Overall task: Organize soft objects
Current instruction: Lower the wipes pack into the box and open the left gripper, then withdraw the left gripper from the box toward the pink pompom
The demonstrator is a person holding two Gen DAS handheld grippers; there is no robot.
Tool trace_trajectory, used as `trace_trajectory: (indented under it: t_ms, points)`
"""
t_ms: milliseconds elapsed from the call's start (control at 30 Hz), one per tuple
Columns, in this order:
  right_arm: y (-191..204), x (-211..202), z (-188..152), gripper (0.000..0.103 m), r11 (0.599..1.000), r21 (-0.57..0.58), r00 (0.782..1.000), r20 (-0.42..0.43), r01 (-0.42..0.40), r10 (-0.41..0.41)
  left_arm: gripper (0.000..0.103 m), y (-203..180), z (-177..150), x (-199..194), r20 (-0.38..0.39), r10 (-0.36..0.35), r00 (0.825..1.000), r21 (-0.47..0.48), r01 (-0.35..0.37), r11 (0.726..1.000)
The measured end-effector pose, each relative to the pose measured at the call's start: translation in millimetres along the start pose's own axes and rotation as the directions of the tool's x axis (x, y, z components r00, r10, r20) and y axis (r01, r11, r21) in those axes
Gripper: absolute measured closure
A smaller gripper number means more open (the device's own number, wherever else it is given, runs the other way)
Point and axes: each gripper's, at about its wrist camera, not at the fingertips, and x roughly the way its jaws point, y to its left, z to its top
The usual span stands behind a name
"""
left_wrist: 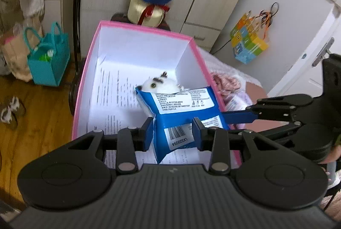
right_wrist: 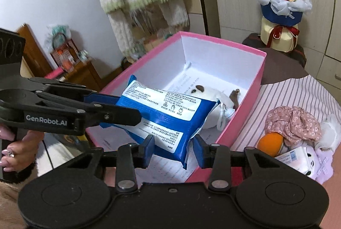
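We are holding the blue packet [right_wrist: 164, 114] over the pink box [right_wrist: 261, 78], left gripper [left_wrist: 172, 133] clamped on one end, right gripper [right_wrist: 173, 149] fingers straddling the opposite corner, contact unclear.

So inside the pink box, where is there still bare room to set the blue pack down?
Free: the box floor along the left wall and up to the far end wall, covered only by a flat printed sheet. Crowded: the right wall side, where the white plush toy lies, partly under the blue pack. Outside, the striped bed holds a pile of soft toys.
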Motion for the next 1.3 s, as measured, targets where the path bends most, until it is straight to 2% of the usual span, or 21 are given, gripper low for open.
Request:
trace_trajectory:
  t_ms: [133,233,367,567,800,933,1300]
  points:
    - [7,12,4,0.056,0.996,-0.067,0.998,-0.030,0.060,-0.062,0.066,8,-1,18,-0.041,0.015,0.999,-0.011,-0.016,1.000]
    - [14,17,4,0.054,0.985,-0.130,0.992,-0.028,0.117,-0.121,0.055,9,-2,25,-0.047,0.063,0.997,-0.004,-0.063,0.998]
    - [17,18,5,0.049,0.979,-0.154,0.990,-0.026,0.132,-0.137,0.049,2,-6,21,-0.018,0.121,0.992,0.060,-0.120,0.991]
    - [23,7,2,0.047,0.978,-0.160,0.991,-0.016,0.131,-0.135,0.045,-7,-10,-5,0.004,0.117,0.993,0.114,-0.117,0.987]
    - [40,-18,-5,0.046,0.974,-0.175,0.989,0.022,0.146,-0.144,0.042,-29,-20,-50,0.081,0.107,0.991,0.182,-0.121,0.976]
    - [51,-38,-13,0.045,0.969,-0.192,0.988,0.053,0.155,-0.148,0.041,-45,-33,-70,0.131,0.136,0.982,0.224,-0.163,0.961]
    - [65,-92,-52,0.042,0.960,-0.218,0.980,0.127,0.178,-0.153,0.041,-85,-70,-101,0.147,0.091,0.985,0.307,-0.133,0.943]
